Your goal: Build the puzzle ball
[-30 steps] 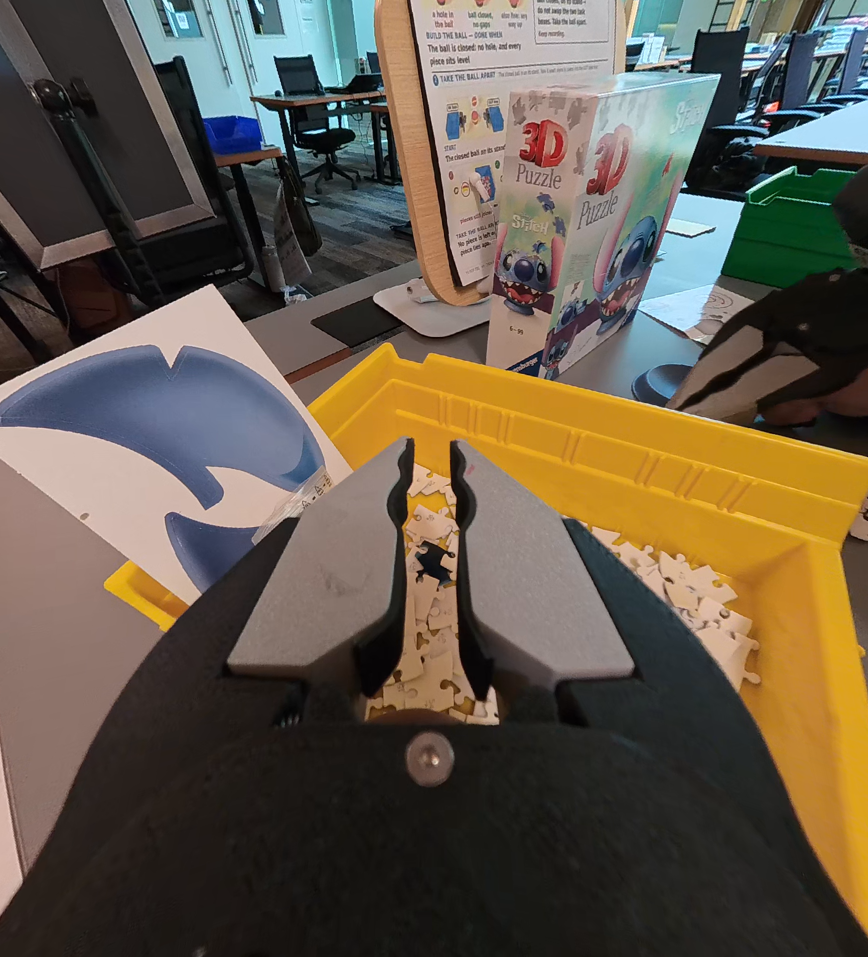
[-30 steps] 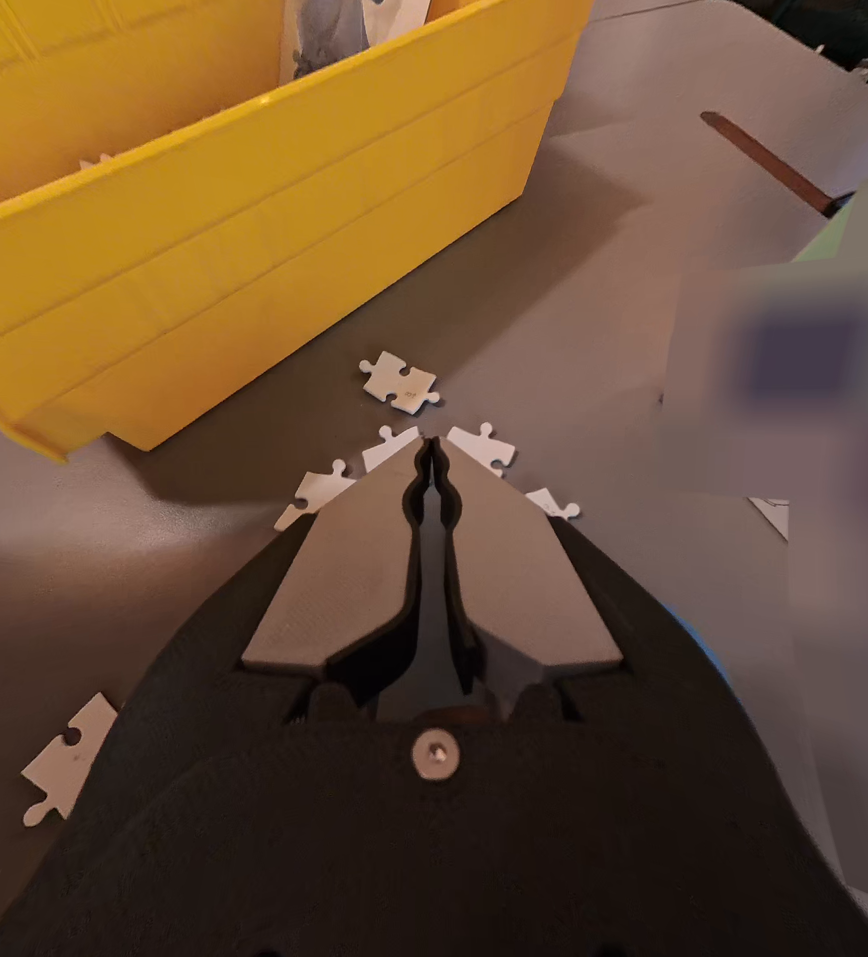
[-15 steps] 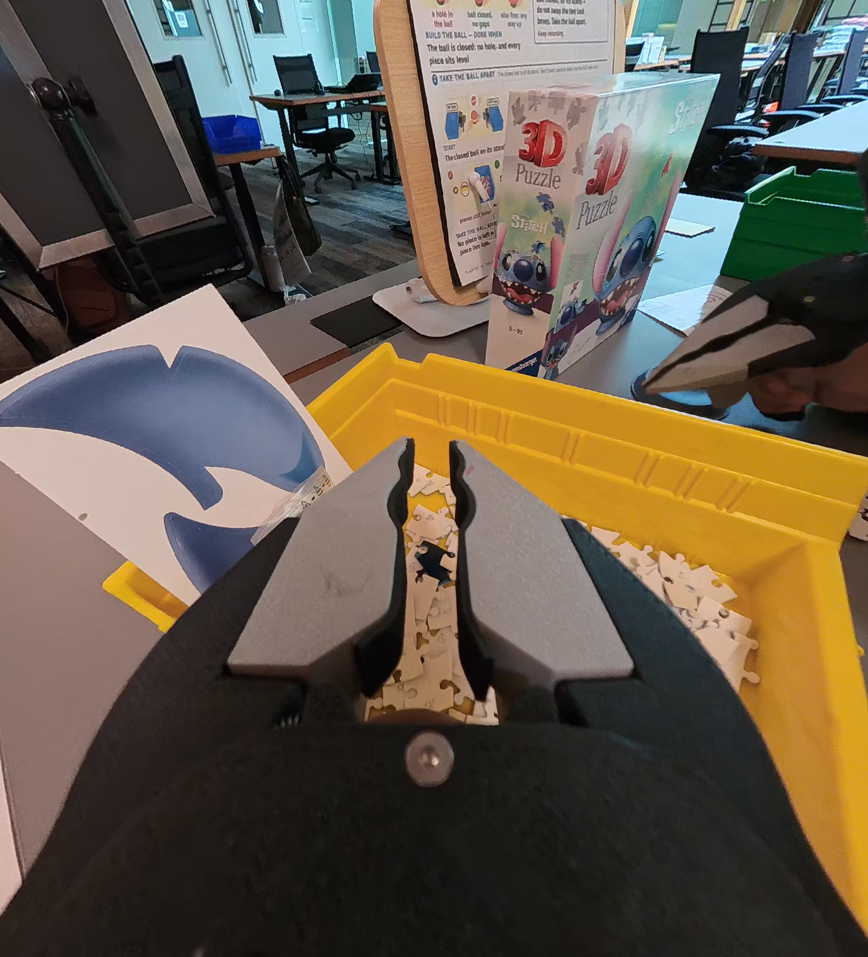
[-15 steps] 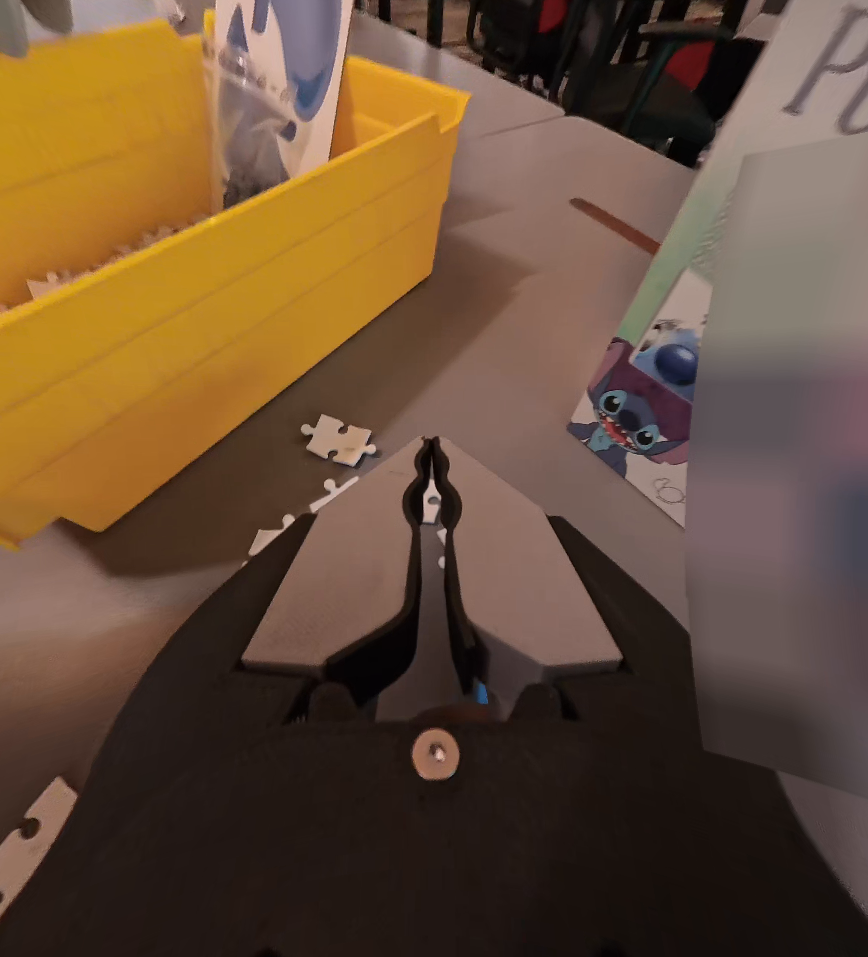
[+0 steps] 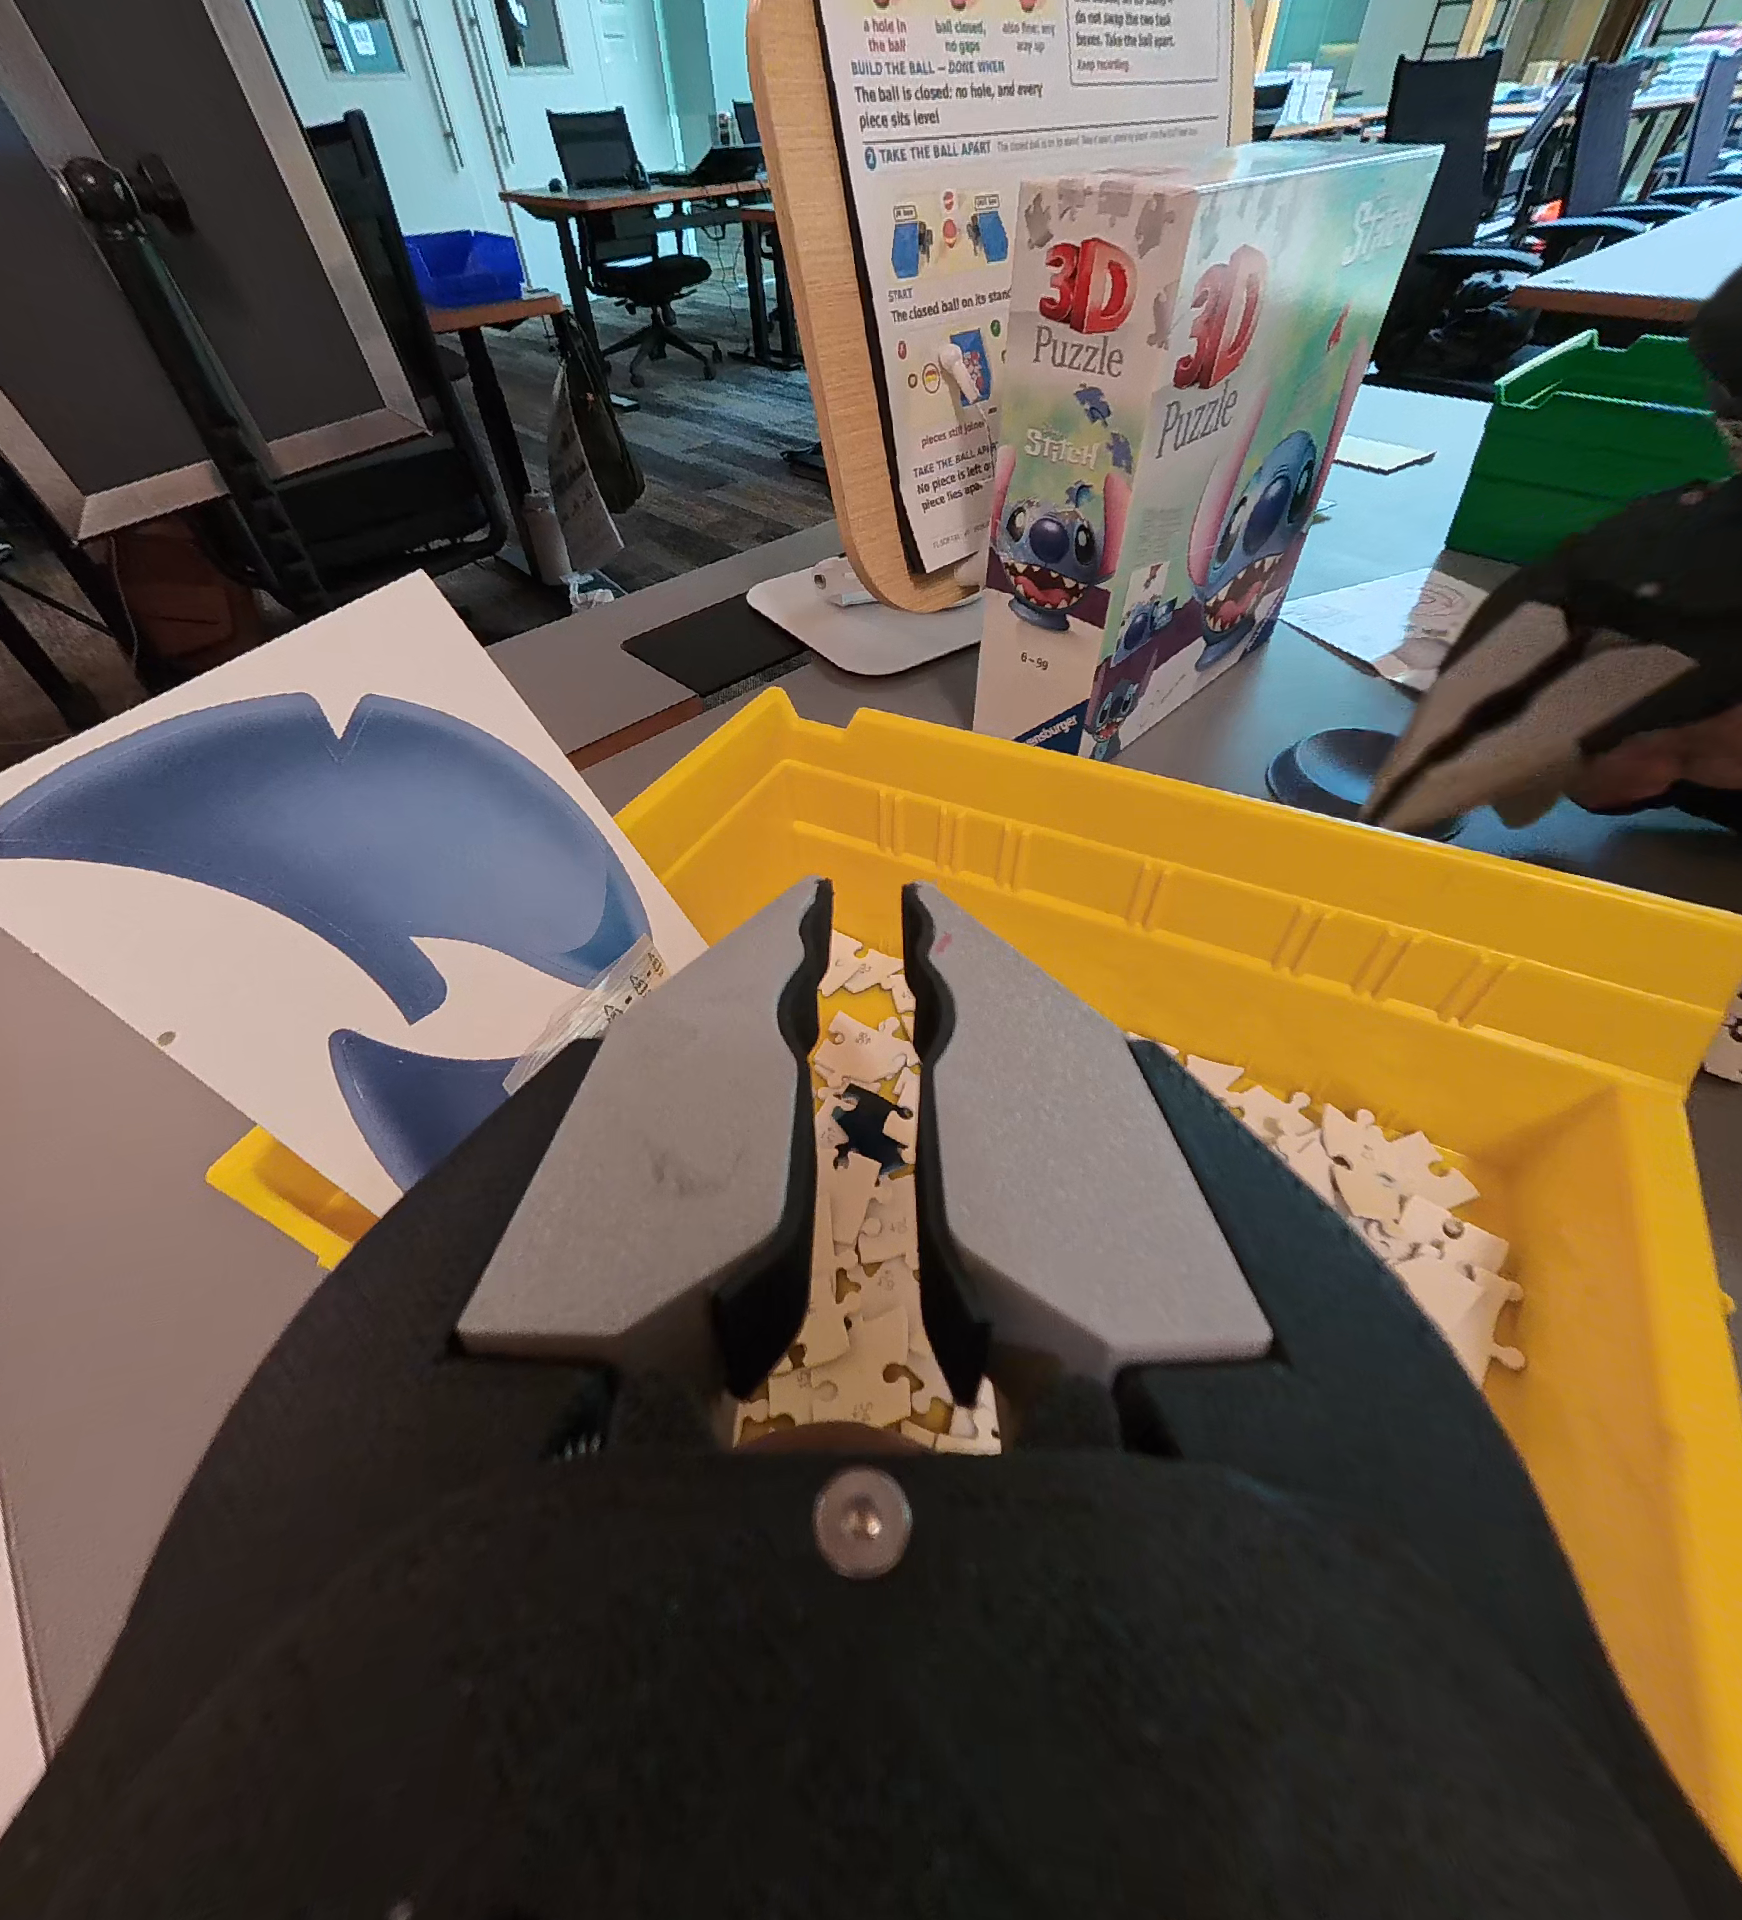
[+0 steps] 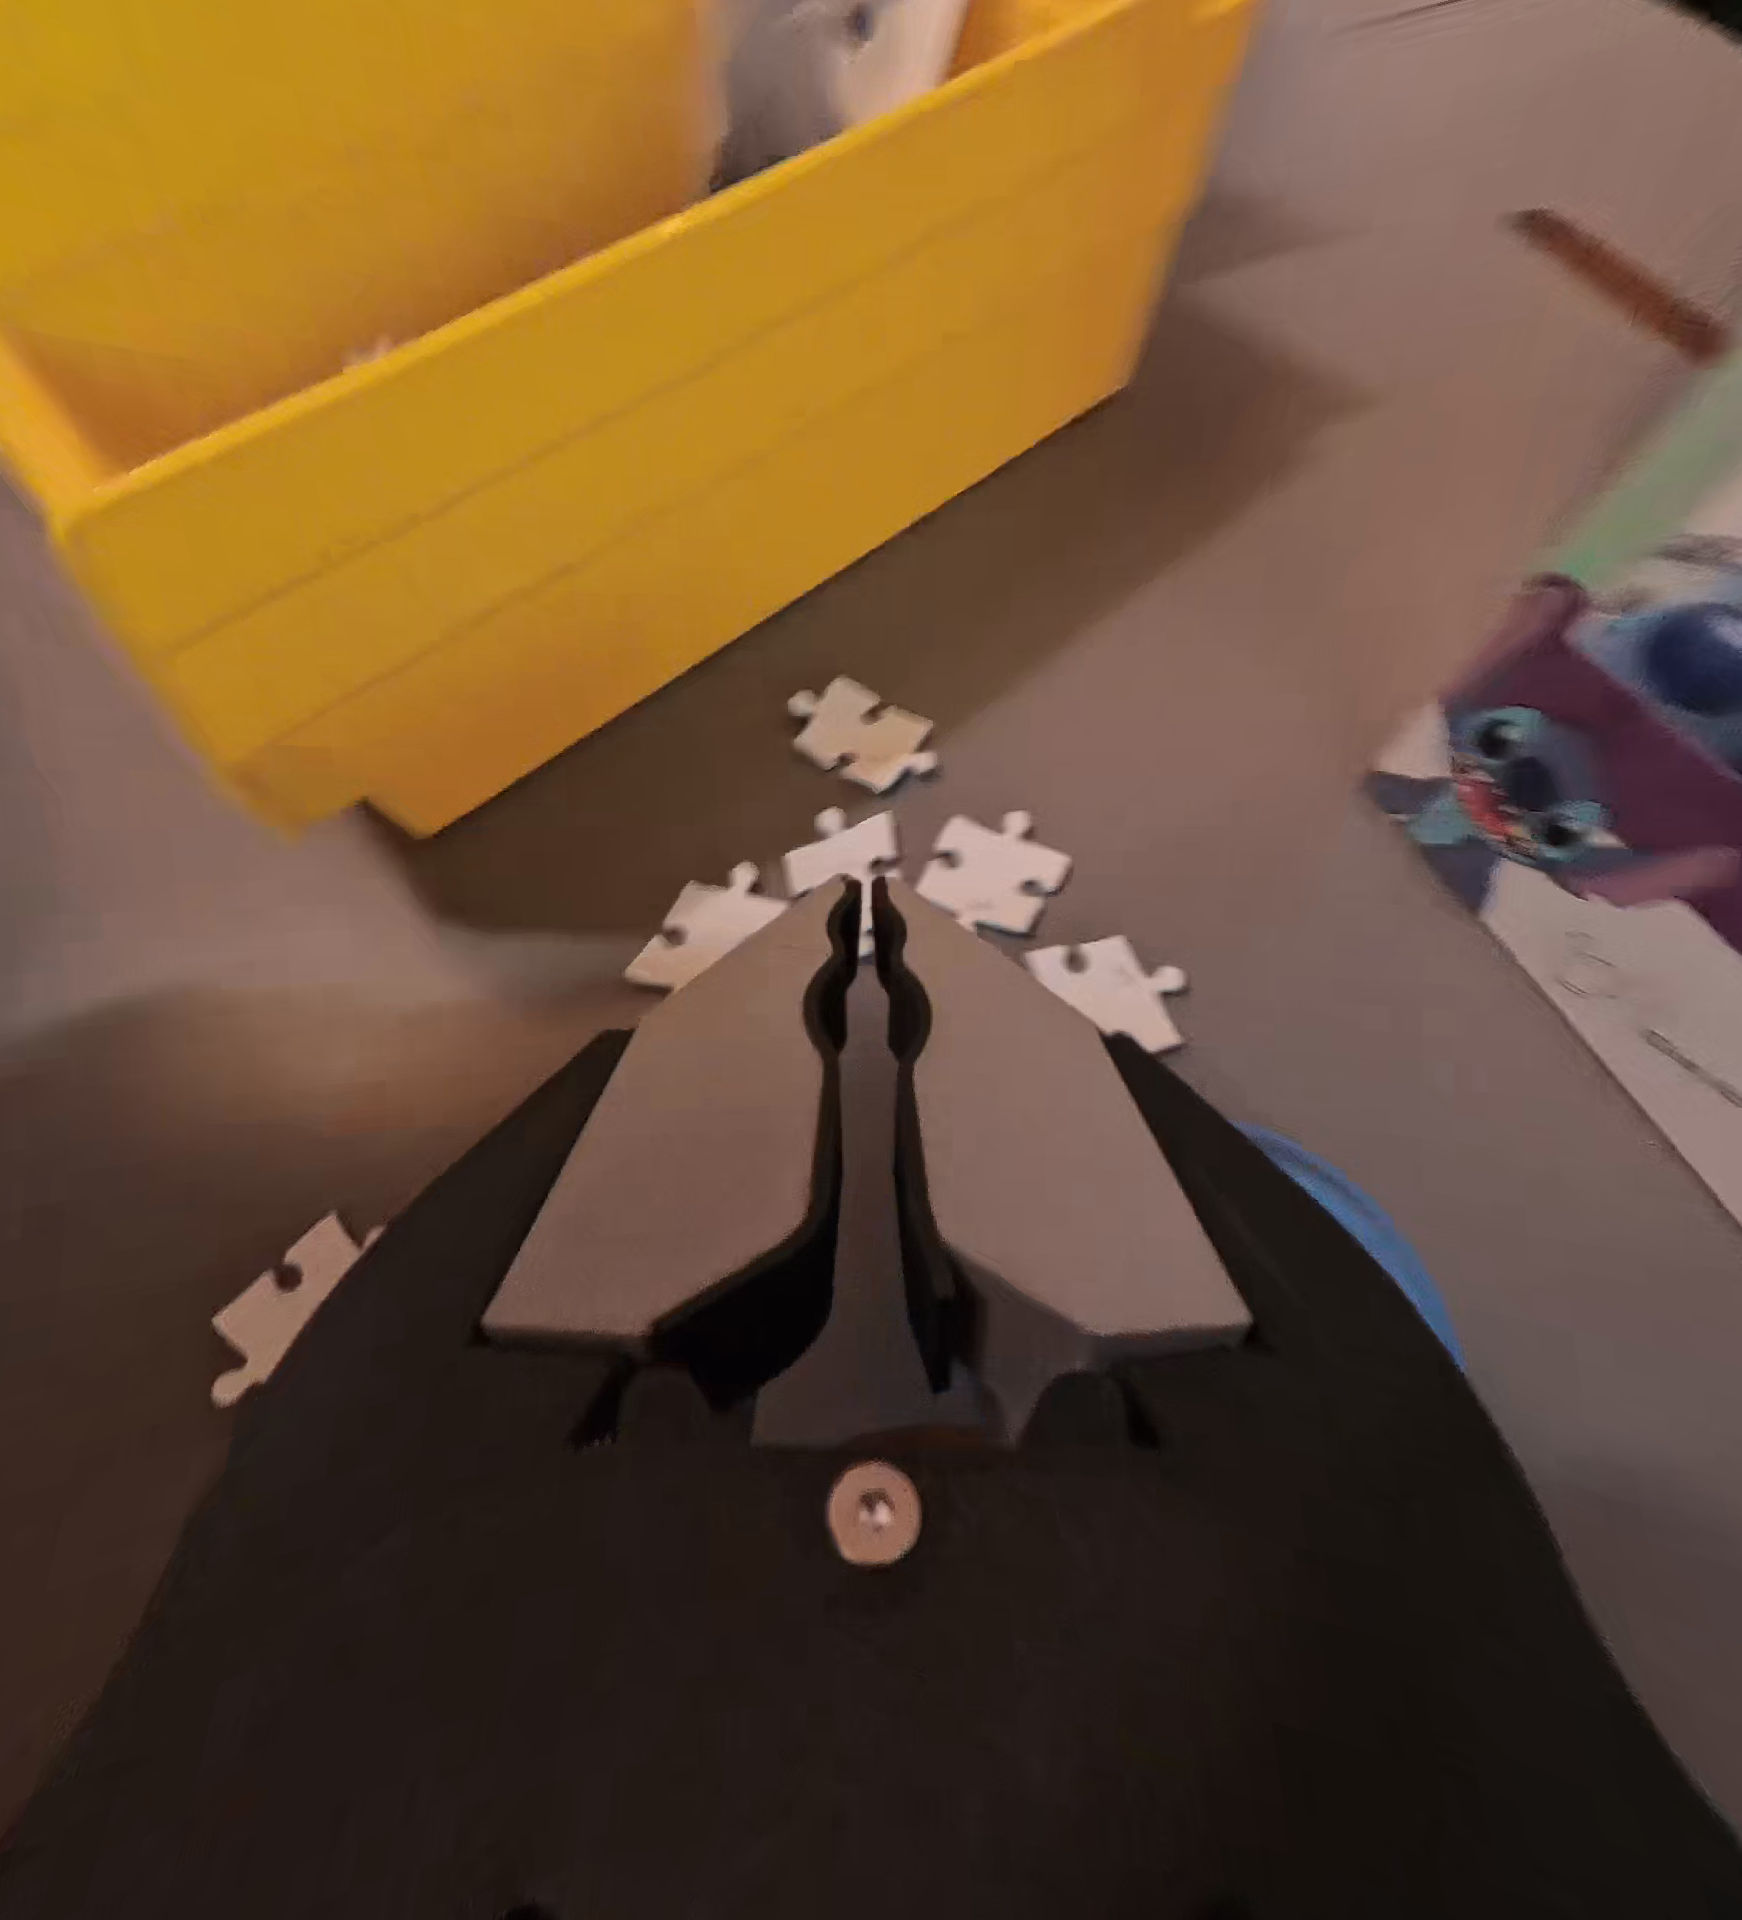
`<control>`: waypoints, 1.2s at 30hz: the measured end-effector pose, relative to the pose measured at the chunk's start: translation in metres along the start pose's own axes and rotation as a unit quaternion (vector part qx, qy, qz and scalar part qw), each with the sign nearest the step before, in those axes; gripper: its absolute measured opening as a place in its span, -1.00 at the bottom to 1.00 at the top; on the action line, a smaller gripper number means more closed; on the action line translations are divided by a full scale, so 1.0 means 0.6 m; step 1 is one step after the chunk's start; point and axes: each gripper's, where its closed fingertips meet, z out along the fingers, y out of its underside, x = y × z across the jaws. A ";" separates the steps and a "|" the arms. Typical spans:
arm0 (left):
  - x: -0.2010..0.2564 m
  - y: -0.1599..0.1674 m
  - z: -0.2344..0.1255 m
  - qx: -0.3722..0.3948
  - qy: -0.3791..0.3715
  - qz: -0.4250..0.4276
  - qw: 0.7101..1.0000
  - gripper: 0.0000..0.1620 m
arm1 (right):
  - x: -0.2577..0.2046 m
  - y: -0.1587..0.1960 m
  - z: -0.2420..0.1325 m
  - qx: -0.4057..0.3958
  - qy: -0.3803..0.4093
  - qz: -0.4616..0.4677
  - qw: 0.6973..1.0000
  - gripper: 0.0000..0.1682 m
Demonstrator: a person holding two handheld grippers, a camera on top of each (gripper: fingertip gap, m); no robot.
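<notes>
Puzzle pieces (image 6: 992, 868) lie loose on the grey table (image 6: 1262, 499), white backs up, in a small cluster just beside the outer wall of the yellow bin (image 6: 638, 436). The right gripper (image 6: 865, 888) hangs directly over this cluster, its tips above the middle pieces; the jaws stand a thin slit apart with nothing between them, and whether they touch a piece cannot be told through the blur. One more piece (image 6: 275, 1309) lies apart to the left of the gripper body.

Many more pieces (image 5: 1366, 1174) fill the floor of the bin (image 5: 1262, 914), mostly face down, with one dark blue piece (image 5: 872, 1127) among them. The left gripper (image 5: 867, 904) hovers above that heap, jaws parted by a narrow gap, holding nothing.

A white sheet printed with blue curved shapes (image 5: 275, 883) leans on the bin's left edge. Beyond the bin's far wall stands the printed puzzle box (image 5: 1189, 436), bearing lettering and a blue cartoon creature, with an instruction board (image 5: 950, 260) behind it and a green bin (image 5: 1594, 436) toward the table's far right.
</notes>
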 end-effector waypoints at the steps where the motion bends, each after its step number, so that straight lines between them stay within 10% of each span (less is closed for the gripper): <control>1: 0.000 0.000 0.000 0.000 0.000 0.000 1.000 -0.88 | -0.014 0.009 0.006 -0.018 -0.009 -0.026 0.999 -1.00; 24: 0.000 0.000 0.000 0.000 -0.001 0.000 1.000 -0.88 | -0.031 0.036 0.059 -0.075 0.021 -0.095 0.992 -1.00; 36: 0.002 0.002 0.001 -0.005 -0.007 0.009 1.000 -0.88 | 0.017 -0.035 -0.018 0.056 0.014 0.022 0.998 -0.90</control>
